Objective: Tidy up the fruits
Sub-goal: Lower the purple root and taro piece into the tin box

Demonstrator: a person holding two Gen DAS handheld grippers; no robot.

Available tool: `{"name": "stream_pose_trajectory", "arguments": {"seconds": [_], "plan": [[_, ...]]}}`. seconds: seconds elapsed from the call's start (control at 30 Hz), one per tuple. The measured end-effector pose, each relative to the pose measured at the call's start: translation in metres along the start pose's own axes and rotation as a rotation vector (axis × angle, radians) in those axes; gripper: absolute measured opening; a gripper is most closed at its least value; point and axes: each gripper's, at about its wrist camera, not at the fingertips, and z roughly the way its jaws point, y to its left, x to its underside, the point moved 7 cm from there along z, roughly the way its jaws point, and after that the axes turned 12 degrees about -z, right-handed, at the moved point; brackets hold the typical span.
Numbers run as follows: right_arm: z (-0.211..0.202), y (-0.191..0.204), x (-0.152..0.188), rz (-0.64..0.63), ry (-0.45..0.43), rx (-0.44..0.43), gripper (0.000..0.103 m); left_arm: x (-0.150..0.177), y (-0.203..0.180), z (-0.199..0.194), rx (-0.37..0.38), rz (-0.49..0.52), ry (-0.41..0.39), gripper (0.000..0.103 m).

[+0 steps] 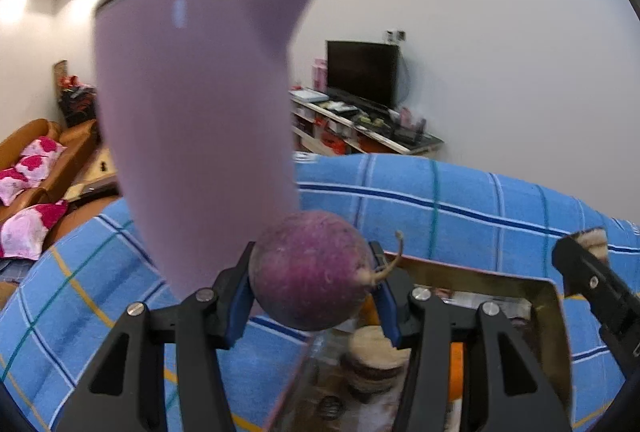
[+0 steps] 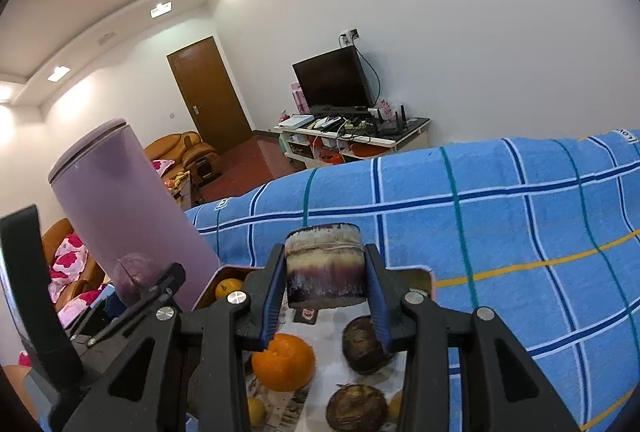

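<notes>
My left gripper [image 1: 312, 280] is shut on a round purple radish-like fruit [image 1: 308, 272] with a thin tail, held above the near-left corner of a shiny metal tray [image 1: 548, 296]. My right gripper [image 2: 326, 284] is shut on a short sugarcane piece [image 2: 326, 266], purple and cream, held over the tray [image 2: 424, 278]. In the tray lie an orange [image 2: 284, 362], two dark brown round fruits [image 2: 362, 346] and small yellow fruits [image 2: 228, 288]. The right gripper with its cane piece also shows in the left wrist view [image 1: 588, 260]. A sugarcane piece [image 1: 374, 360] lies below the left fingers.
A tall lilac jug with a lid [image 1: 196, 127] stands right behind the left gripper, left of the tray; it also shows in the right wrist view [image 2: 124, 216]. A blue checked cloth [image 2: 500, 216] covers the table. Behind are sofas, a TV stand and a door.
</notes>
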Motion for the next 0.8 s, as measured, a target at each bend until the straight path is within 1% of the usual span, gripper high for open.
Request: {"name": "stream_pose_trajectory", "arguments": {"seconds": [0.07,0.13,0.2,0.3,0.37,0.47,0.6,0.7,0.8], "plan": [[-0.002,-0.005,-0.005,-0.004,-0.003,0.004,0.040,-0.001,-0.012,0.000,0.024,0.029,0.015,0.054],[-0.007,-0.009,-0.011,0.007,-0.007,0.003,0.040,-0.006,-0.026,-0.001,0.030,0.070,0.007,0.054],[-0.007,-0.013,-0.016,0.010,0.004,0.007,0.040,-0.011,-0.038,-0.001,0.034,0.089,-0.002,0.054],[-0.003,-0.019,-0.017,0.017,0.030,0.017,0.040,-0.011,-0.049,0.008,0.035,0.100,0.035,0.054],[0.005,-0.023,-0.012,0.028,0.060,0.022,0.040,-0.008,-0.051,0.013,0.017,0.108,0.052,0.054],[0.016,-0.021,-0.003,0.054,0.103,-0.002,0.040,0.000,-0.051,0.022,0.000,0.123,0.085,0.054],[0.027,-0.013,0.004,0.029,0.136,-0.012,0.040,0.009,-0.046,0.033,-0.029,0.136,0.126,0.054],[0.035,-0.010,0.008,0.016,0.168,-0.011,0.040,0.016,-0.042,0.038,-0.048,0.166,0.150,0.054],[0.042,-0.011,0.015,0.031,0.202,-0.024,0.040,0.021,-0.044,0.035,-0.068,0.217,0.142,0.054]]}}
